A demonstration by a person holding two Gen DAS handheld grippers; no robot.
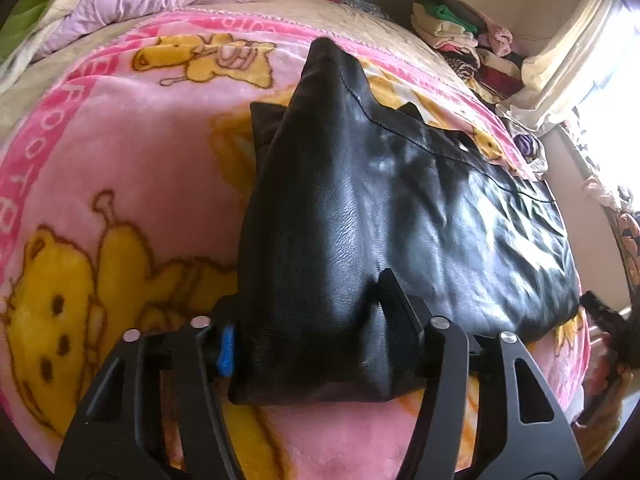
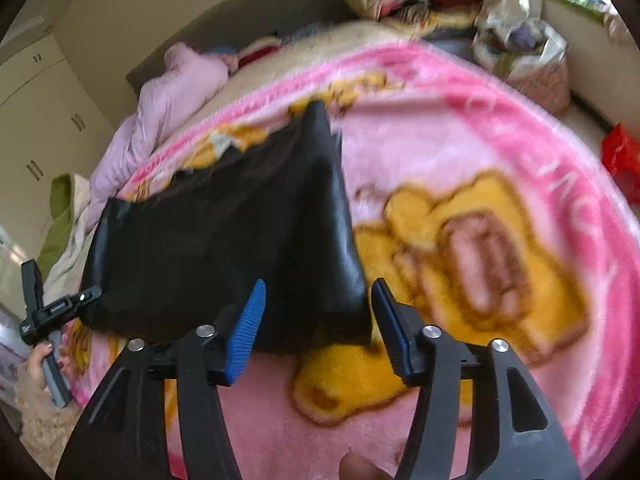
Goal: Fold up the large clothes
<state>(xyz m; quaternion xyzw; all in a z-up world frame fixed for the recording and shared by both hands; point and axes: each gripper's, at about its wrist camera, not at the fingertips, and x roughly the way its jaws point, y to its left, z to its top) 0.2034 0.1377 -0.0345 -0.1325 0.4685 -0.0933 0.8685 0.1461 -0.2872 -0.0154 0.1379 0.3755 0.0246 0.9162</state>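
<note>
The bed (image 1: 132, 168) carried everything, its pink bear-print blanket (image 2: 460, 152) spread flat under my jaws, I judged so the garment had a broad soft base to fold on. Ahead of both sets of jaws lay the black leather garment (image 1: 380, 208), doubled into a thick slab, glossy and creased, a stitched seam and a snap stud on its far edge. My left gripper (image 1: 312, 344) stood half-wide, the garment's near fold filling the gap between its jaws; whether the pads pressed it, I could not tell. My right gripper (image 2: 320, 320) stood half-wide too, nothing gripped, the garment's near corner just beyond its tips. I read that as letting go after laying a fold.
</note>
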